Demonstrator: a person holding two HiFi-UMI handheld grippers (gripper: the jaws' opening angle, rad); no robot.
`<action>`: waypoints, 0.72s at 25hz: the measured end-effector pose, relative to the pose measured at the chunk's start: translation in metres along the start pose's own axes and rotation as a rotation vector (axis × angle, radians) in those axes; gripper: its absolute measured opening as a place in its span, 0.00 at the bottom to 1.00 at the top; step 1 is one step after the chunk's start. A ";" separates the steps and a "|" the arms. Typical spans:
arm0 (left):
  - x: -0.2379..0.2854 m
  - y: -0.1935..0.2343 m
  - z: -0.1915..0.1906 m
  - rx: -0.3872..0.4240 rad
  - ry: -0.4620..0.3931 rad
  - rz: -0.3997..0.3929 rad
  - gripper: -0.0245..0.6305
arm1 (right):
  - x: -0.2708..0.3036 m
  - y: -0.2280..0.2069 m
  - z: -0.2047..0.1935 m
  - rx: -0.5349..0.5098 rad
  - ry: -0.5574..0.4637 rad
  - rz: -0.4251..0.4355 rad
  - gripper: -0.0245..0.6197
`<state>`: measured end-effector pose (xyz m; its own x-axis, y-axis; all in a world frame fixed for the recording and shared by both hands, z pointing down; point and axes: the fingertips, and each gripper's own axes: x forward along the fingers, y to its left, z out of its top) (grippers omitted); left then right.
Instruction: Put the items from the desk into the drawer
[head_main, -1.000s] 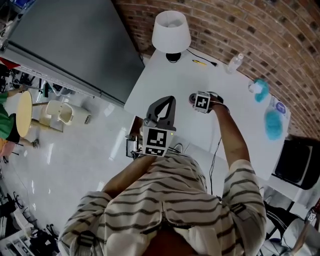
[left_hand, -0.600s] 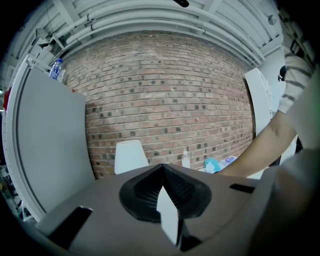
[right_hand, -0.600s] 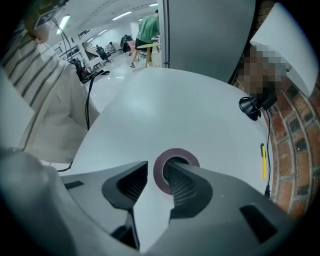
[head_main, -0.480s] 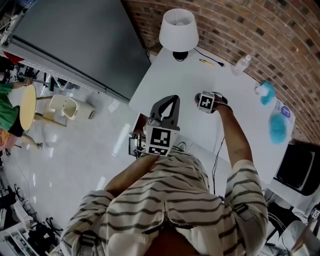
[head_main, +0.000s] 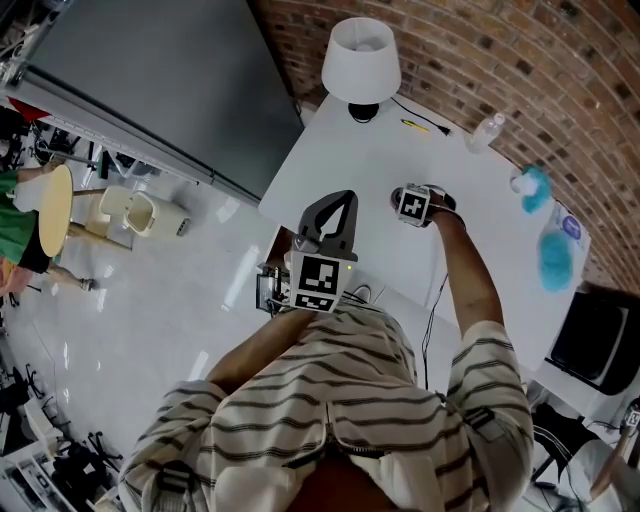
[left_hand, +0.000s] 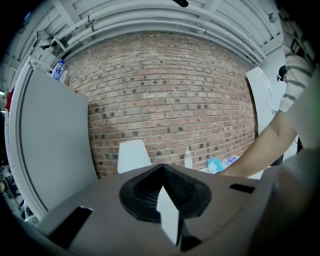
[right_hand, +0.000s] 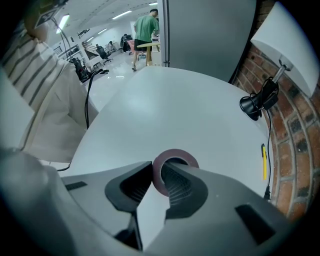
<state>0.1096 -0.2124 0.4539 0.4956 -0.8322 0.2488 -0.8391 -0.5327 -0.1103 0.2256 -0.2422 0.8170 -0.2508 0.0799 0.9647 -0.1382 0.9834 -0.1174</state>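
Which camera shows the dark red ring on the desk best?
The right gripper view: the ring sits close up, its wall pinched by the right claw, whose jaws have just been closing. The head view hides it under that claw; the left gripper view misses it.

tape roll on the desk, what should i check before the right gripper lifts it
1. Tape roll wall sits between the right gripper's jaws, one inside the ring and one outside: ok; they have just been closing.
2. Pads meet the wall on both sides: ok.
3. Roll lies flat on the desk: ok.
4. Yellow pen and lamp cable are apart from the roll: ok.
5. Left gripper is shut and empty: ok.
6. Drawer is open: cannot tell.
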 end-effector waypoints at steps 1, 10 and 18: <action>0.000 0.000 0.000 0.000 0.000 -0.001 0.05 | 0.000 -0.004 0.001 -0.022 -0.003 -0.019 0.17; -0.004 0.003 0.002 0.000 -0.012 0.002 0.05 | -0.008 -0.006 0.011 -0.106 -0.021 -0.074 0.16; -0.007 0.006 0.002 -0.011 -0.017 0.004 0.05 | -0.029 -0.007 0.017 -0.096 -0.040 -0.118 0.16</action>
<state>0.1017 -0.2100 0.4496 0.4962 -0.8365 0.2324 -0.8433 -0.5280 -0.1004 0.2172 -0.2543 0.7860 -0.2765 -0.0421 0.9601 -0.0773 0.9968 0.0214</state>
